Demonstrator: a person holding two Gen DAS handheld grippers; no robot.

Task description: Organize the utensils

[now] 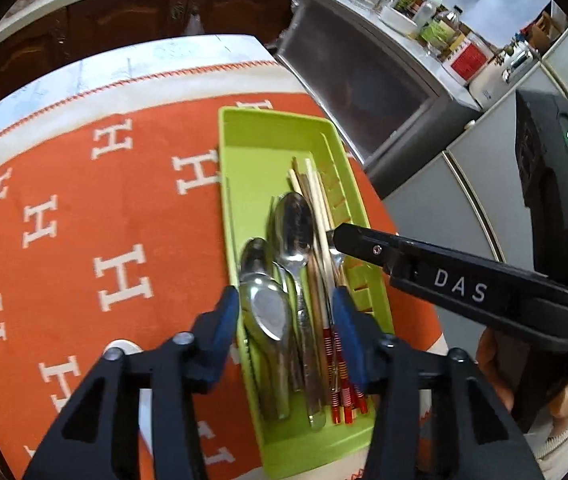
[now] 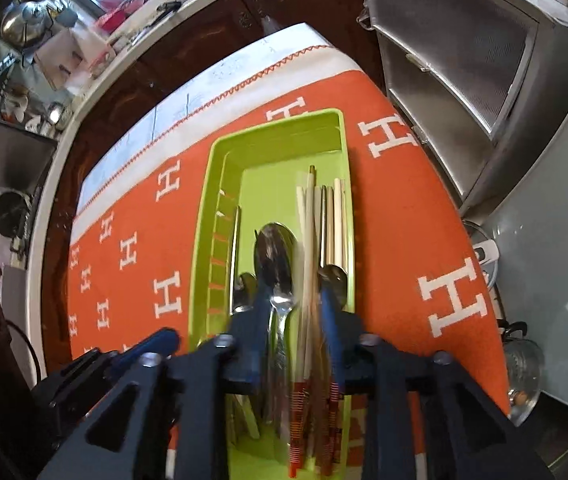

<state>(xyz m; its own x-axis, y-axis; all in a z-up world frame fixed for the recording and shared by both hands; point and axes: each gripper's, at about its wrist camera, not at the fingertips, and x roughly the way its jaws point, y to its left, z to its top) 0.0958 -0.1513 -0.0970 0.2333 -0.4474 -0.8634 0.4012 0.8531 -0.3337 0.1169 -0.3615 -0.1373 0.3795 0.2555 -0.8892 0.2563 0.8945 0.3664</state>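
A lime-green utensil tray (image 1: 260, 140) lies on the orange cloth and holds several steel spoons (image 1: 293, 228) and a bundle of chopsticks (image 1: 317, 200) with red-striped ends. My left gripper (image 1: 285, 308) is open, its blue pads either side of the spoons and chopsticks at the tray's near end. My right gripper (image 2: 291, 300) hovers over the tray (image 2: 220, 168), jaws narrowly apart around a spoon (image 2: 276, 256) and chopsticks (image 2: 307, 232); motion blur hides whether it grips them. In the left wrist view its black finger (image 1: 363, 240) reaches over the tray's right rim.
An orange tablecloth (image 1: 84, 208) with white H letters covers the table. Grey metal cabinets (image 2: 463, 92) stand close on the right. A counter with jars and bottles (image 1: 435, 20) runs behind. A glass kettle (image 2: 523, 364) sits low right.
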